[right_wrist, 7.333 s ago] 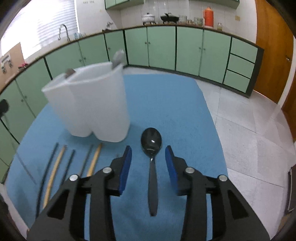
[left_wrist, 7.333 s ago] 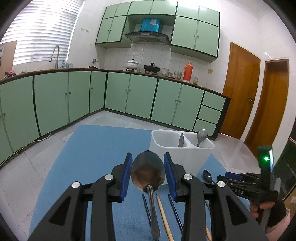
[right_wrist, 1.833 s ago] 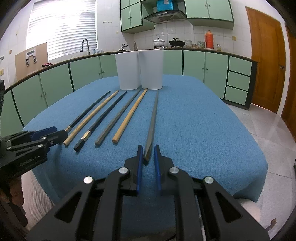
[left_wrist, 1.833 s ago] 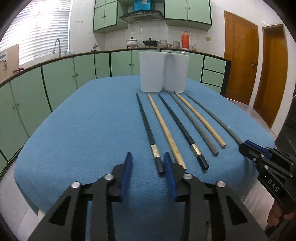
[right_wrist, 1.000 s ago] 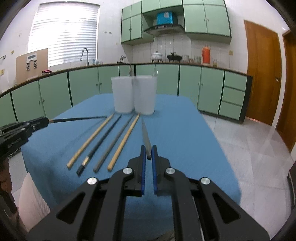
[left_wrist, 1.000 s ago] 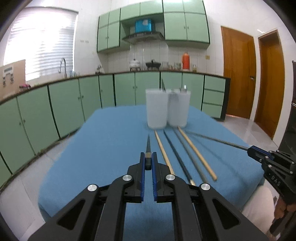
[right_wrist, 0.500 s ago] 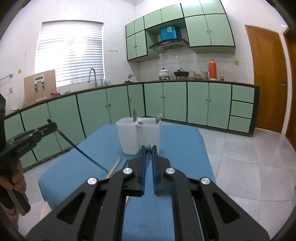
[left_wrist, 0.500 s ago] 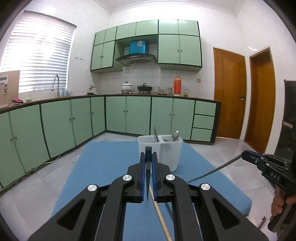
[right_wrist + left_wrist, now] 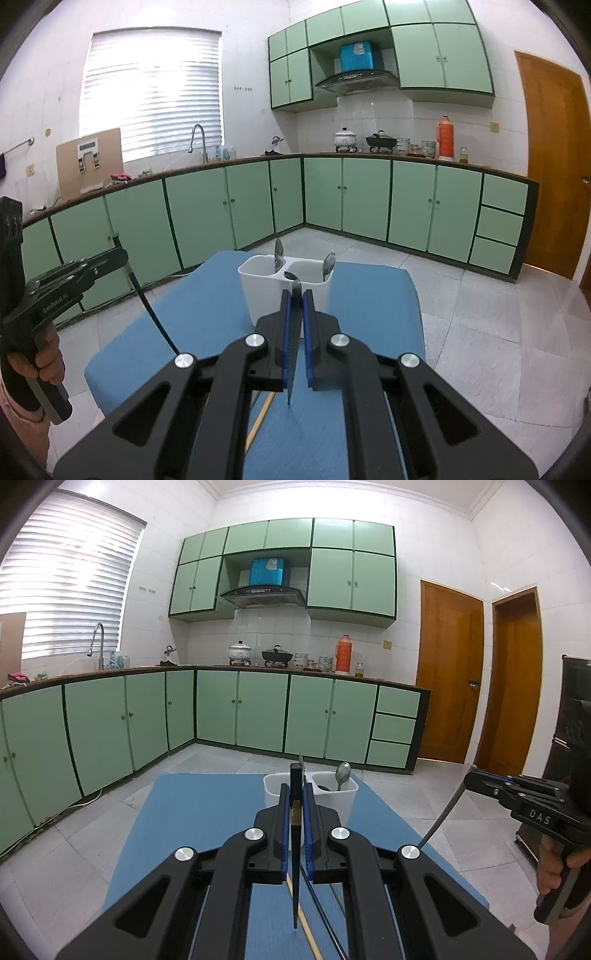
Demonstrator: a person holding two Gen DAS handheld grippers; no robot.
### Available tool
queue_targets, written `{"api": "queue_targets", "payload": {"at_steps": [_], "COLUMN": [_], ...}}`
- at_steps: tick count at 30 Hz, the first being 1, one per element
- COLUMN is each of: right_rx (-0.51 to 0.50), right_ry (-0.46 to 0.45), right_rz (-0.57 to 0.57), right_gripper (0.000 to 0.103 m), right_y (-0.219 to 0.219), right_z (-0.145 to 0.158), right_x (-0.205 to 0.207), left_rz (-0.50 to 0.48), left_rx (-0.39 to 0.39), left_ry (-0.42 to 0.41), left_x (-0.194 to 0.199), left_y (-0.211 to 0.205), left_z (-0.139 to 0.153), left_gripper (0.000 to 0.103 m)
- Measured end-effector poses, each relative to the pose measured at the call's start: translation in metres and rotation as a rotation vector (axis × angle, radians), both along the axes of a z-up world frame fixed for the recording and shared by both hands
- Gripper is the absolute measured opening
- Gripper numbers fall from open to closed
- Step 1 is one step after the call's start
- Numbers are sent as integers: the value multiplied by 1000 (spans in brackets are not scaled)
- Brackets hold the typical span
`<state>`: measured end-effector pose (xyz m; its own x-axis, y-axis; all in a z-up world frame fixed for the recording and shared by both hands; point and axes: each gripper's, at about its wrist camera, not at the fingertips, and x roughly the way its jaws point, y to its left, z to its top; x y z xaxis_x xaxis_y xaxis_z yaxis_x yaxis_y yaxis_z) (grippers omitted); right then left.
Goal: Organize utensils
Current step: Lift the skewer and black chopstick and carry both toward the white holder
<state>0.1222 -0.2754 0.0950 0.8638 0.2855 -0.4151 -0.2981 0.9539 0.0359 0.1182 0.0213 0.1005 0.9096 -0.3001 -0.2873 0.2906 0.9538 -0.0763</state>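
Both tongs are now lifted clear of the blue counter (image 9: pixel 207 812), each clamping one chopstick that lay flat on the cloth a moment ago. The left tongs (image 9: pixel 295 805) are gripping a black chopstick (image 9: pixel 295 867) near its thick end, tip hanging down. The right tongs (image 9: pixel 295 310) are gripping a grey chopstick (image 9: pixel 291 362) the same way. The white holder (image 9: pixel 269 295), already carrying spoons, is standing just ahead of both. Other chopsticks are lying on the cloth below. Dropping these two into the holder looks like the next step.
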Motion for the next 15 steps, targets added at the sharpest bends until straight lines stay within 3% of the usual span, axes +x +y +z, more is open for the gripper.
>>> {"api": "queue_targets", "payload": {"at_steps": [15], "right_rx": [-13], "right_ry": [-23], "right_rz": [24], "right_gripper": [5], "right_y": [2], "right_z": [20], "right_x": [11], "left_rz": [5], "left_rx": [-17], "left_ry": [-50], "left_x": [9], "left_y": [1], "left_z": [12], "left_gripper": [7]}}
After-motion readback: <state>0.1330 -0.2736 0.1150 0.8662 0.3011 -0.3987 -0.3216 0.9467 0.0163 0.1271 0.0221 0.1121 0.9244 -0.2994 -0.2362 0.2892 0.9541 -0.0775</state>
